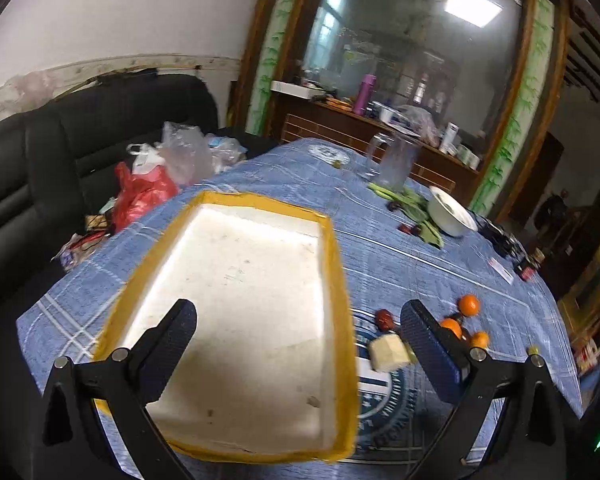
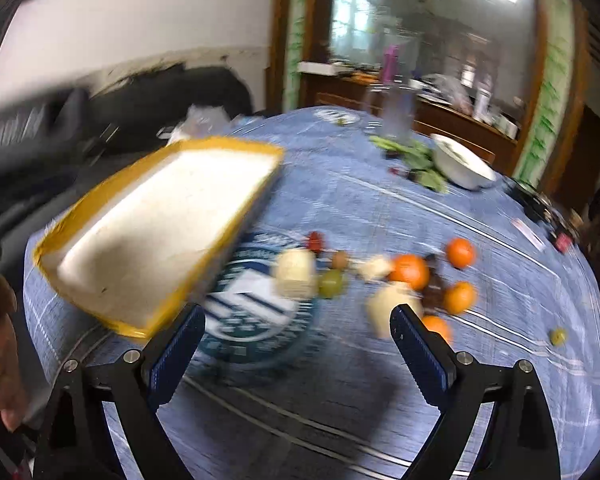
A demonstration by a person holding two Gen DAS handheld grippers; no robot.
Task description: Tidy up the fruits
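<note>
A white foam tray with a yellow taped rim (image 1: 336,264) (image 2: 100,188) lies on the blue tablecloth, with nothing in it. My left gripper (image 1: 300,320) hangs open above its near half. Right of the tray lie small oranges (image 1: 469,305) (image 2: 410,271), a red fruit (image 1: 384,319) (image 2: 315,241), a green fruit (image 2: 331,283) and pale cut pieces (image 1: 389,353) (image 2: 296,272). My right gripper (image 2: 298,326) is open above the cloth, just in front of this cluster and holding nothing. The right wrist view is blurred by motion.
A white bowl (image 1: 450,212) (image 2: 462,162), green leaves (image 1: 414,206) and a clear jug (image 1: 396,162) stand at the far side. Plastic bags (image 1: 152,184) lie on a black sofa at the left. A person's hand (image 2: 0,360) shows at the left edge.
</note>
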